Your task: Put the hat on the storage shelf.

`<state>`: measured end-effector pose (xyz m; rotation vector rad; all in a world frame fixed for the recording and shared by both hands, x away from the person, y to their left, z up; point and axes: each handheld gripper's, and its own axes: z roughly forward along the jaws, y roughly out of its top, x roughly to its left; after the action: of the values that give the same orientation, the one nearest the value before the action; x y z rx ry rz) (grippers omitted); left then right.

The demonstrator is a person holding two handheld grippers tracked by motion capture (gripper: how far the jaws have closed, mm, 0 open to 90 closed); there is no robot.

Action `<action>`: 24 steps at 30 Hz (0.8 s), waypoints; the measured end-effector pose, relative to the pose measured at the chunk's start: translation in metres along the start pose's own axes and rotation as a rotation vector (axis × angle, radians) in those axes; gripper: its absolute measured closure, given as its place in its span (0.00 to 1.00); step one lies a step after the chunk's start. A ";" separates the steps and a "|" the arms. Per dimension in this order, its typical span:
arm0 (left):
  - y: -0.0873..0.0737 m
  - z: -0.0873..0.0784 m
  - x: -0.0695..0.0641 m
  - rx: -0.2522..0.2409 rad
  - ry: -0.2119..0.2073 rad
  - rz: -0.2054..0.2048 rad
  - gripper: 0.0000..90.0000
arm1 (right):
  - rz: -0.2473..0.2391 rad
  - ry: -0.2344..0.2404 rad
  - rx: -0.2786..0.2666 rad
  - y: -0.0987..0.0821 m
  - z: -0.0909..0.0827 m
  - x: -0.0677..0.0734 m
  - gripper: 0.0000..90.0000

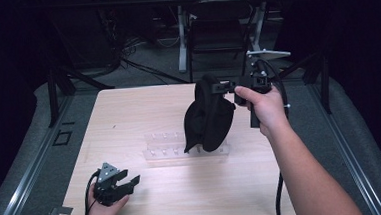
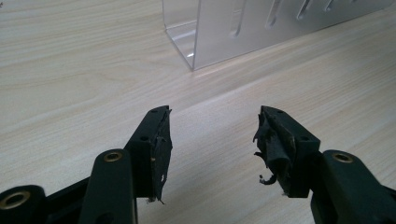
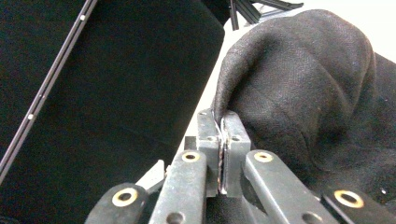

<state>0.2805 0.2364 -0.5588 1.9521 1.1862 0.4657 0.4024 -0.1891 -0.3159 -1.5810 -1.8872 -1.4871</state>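
A black cloth [image 1: 208, 119] hangs in the air above the middle of the wooden table [image 1: 128, 111]. My right gripper [image 1: 222, 87] is shut on its top edge, and in the right gripper view the jaws [image 3: 222, 122] pinch a fold of the cloth [image 3: 303, 93]. The cloth's lower end dangles over the right part of a clear acrylic rack [image 1: 163, 151] and hides it. My left gripper [image 1: 128, 179] rests low at the table's front left, open and holding nothing. In the left gripper view the gripper [image 2: 212, 123] points toward a corner of the rack [image 2: 243, 28].
A dark chair [image 1: 219, 30] and the legs of a white desk [image 1: 182, 43] stand behind the table. Grey floor with metal rails [image 1: 27, 167] runs along both sides. Bare table surface lies to the left of the rack and in front of it.
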 end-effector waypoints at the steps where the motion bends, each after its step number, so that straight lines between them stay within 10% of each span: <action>1: 0.000 0.000 0.000 0.000 0.000 0.000 0.50 | 0.000 0.000 0.000 0.000 0.000 0.000 0.98; 24: 0.024 -0.006 -0.026 -0.075 -0.080 0.051 0.53 | 0.008 0.087 -0.001 -0.012 0.019 0.005 0.98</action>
<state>0.2780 0.2104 -0.5344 1.9220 1.0561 0.4486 0.3981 -0.1696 -0.3272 -1.4972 -1.8309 -1.5285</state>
